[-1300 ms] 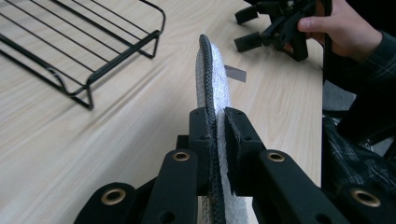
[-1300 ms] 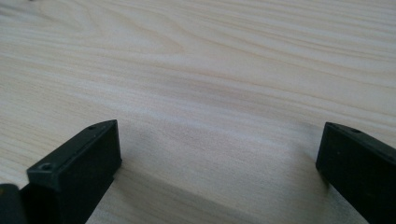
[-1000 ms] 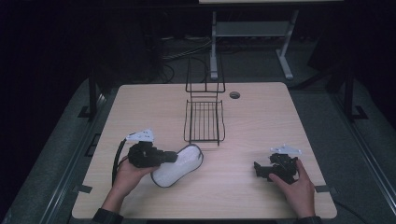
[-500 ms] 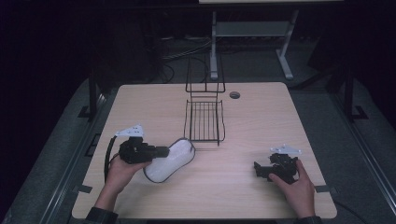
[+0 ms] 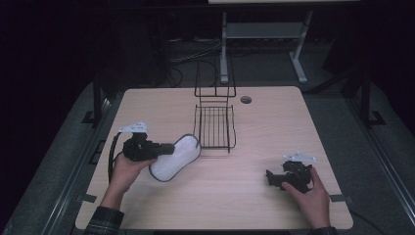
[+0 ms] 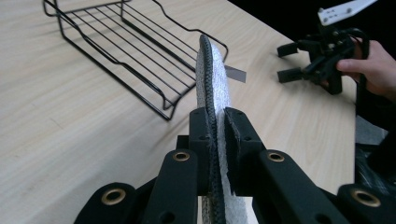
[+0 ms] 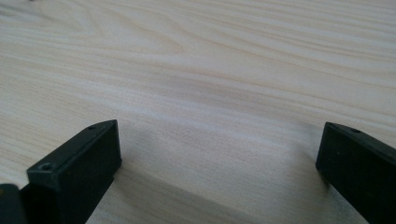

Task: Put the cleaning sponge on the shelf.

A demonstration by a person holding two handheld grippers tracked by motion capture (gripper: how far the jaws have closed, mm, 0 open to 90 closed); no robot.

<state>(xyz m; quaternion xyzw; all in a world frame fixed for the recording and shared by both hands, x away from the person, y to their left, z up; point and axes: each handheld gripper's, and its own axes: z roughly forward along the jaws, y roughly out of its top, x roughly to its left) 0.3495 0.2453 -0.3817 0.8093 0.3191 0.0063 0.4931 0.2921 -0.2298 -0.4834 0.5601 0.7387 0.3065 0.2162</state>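
A white oval plate (image 5: 175, 157) with a dark rim is held on edge at the left of the wooden table (image 5: 274, 127). My left gripper (image 5: 169, 148) is shut on its rim. In the left gripper view the plate (image 6: 214, 79) stands upright between the jaws of my left gripper (image 6: 218, 135) and points toward a black wire rack (image 6: 130, 51). The rack (image 5: 214, 125) stands at the table's middle, just right of the plate. My right gripper (image 5: 271, 178) rests near the right front edge, open over bare wood (image 7: 219, 137); it also appears as the far gripper (image 6: 289, 60) in the left gripper view.
A round cable hole (image 5: 245, 99) lies behind the rack. A small strip of grey tape (image 6: 236, 73) sits on the wood beside the rack. Beyond the table's far edge stands a metal frame (image 5: 225, 44) on dark floor.
My left gripper has carried the plate leftward and slightly away from the front edge. The right gripper and hand have stayed in place.
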